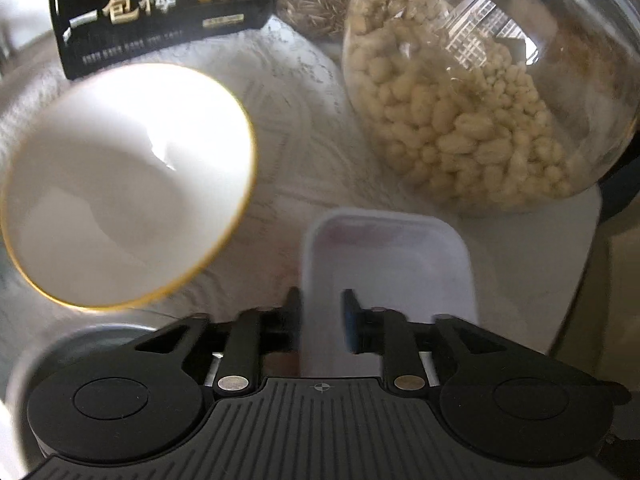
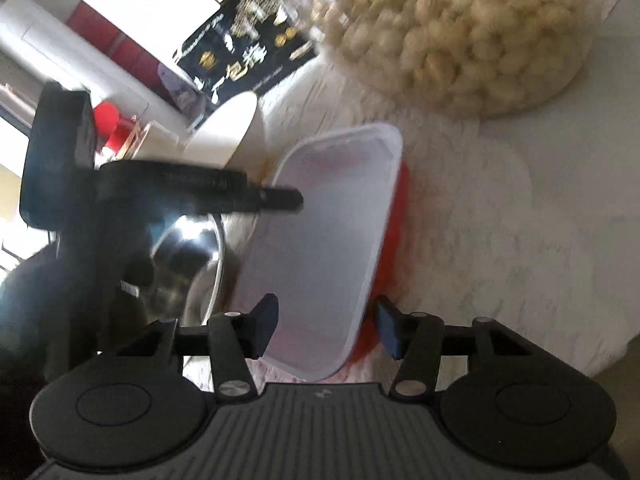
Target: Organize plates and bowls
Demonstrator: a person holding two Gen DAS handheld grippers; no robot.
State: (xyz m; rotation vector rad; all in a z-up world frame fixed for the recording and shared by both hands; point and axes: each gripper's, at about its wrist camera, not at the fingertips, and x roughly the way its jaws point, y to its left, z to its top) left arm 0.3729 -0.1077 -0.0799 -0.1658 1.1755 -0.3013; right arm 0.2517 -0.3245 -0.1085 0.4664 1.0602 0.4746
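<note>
Left tool: while your left tool (image 1: 320, 320) pinches the left rim of the white tray (image 1: 384, 264), its fingers sit narrow, one on each side of that wall.
Right tool: your right tool (image 2: 326, 330) is spread wide, with the tray's (image 2: 320, 248) near end between its fingers; contact cannot be told.
Tray: it is tilted above the cloth-covered surface (image 2: 500, 208), with a red edge under its right side.
Bowl: the gold-rimmed white bowl (image 1: 128, 184) is left of the tray.
Steel bowl: the metal bowl (image 2: 188, 264) lies beside the tray's left edge.
Jar: the peanut jar (image 1: 480, 92) stands beyond the tray.
</note>
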